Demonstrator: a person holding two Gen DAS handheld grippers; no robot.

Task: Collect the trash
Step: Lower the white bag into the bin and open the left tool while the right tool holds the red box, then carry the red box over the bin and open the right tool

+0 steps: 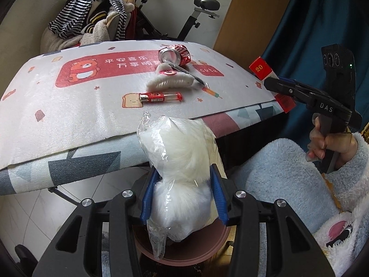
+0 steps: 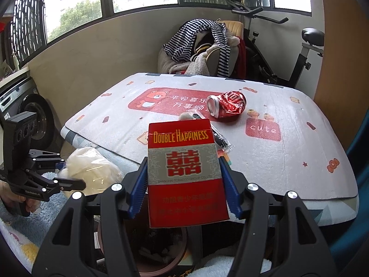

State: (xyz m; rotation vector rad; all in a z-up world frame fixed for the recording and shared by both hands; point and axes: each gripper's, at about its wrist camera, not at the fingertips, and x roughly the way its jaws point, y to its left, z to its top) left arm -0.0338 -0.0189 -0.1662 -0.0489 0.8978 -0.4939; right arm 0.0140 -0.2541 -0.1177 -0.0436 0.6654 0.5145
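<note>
Between the blue pads of the left gripper (image 1: 184,184) sits a clear plastic bag of white fluffy material (image 1: 182,161); both pads press into its sides, so the fingers are pinching it. Directly below the fingertips lies the brown rim of a round bin (image 1: 203,251), with the bag's lower end hanging over it.

Between the fingers of the right gripper (image 2: 183,180) a red cigarette pack (image 2: 184,173) is clamped upright, pads against both long edges. Beneath those fingers the same bin (image 2: 159,263) is partly visible, with scraps inside.

Beyond both sets of fingertips stands the table (image 1: 46,120) under a printed cover. On it, ahead of the left fingers, lie a red lighter (image 1: 160,97), a white fluffy hair clip (image 1: 171,79) and, farther off, a crushed red can (image 1: 175,55) on its side. A thin wrapped item (image 1: 196,78) lies across the clip, touching it. A hand (image 1: 327,143) in a pale blue fleece sleeve grips the right handle.
</note>
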